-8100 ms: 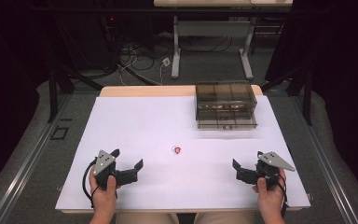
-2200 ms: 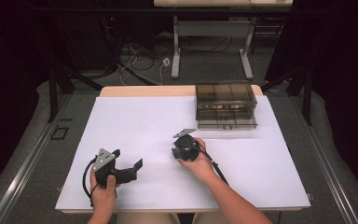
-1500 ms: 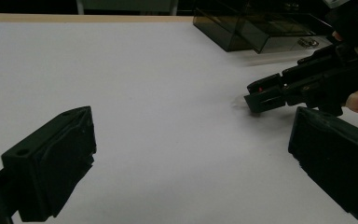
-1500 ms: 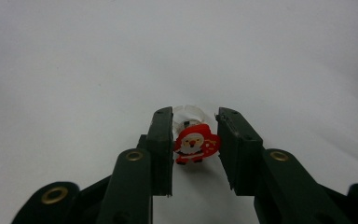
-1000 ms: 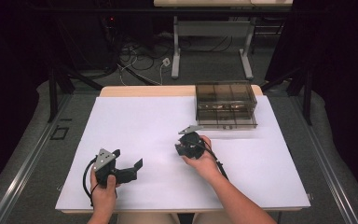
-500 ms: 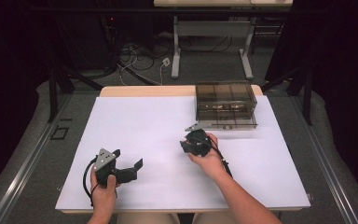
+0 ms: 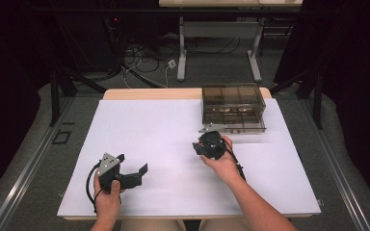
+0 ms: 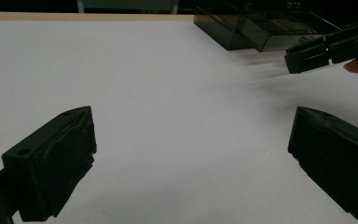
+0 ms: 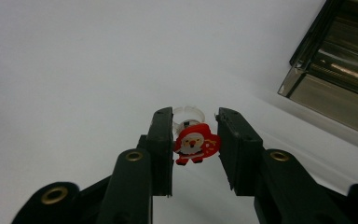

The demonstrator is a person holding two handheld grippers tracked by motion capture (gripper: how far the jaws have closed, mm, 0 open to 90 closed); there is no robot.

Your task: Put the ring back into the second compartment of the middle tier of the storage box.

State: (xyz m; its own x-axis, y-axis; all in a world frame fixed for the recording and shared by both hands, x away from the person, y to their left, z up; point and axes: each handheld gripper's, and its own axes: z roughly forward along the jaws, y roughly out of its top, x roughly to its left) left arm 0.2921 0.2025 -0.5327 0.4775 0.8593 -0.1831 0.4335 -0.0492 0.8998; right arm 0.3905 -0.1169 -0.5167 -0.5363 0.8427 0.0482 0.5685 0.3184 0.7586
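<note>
Red Santa ring (image 9: 195, 140) pinched in right gripper (image 9: 195, 149) nr smoky drawer box (image 7: 232, 108), left gripper (image 8: 191, 158) wide apart.

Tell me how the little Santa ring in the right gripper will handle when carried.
The Santa ring looks like small thin plastic, so probably light and stiff. Its smooth clear band may slip or twist between the right gripper pads. Set down, it could roll.

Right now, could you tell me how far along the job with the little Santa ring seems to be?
Done: the right gripper has the Santa ring clamped between its jaws and off the white table. In hand: it carries the ring beside the smoky drawer box. Left, probably: getting the ring into the box, no drawer visibly pulled out. The left gripper rests open.
</note>
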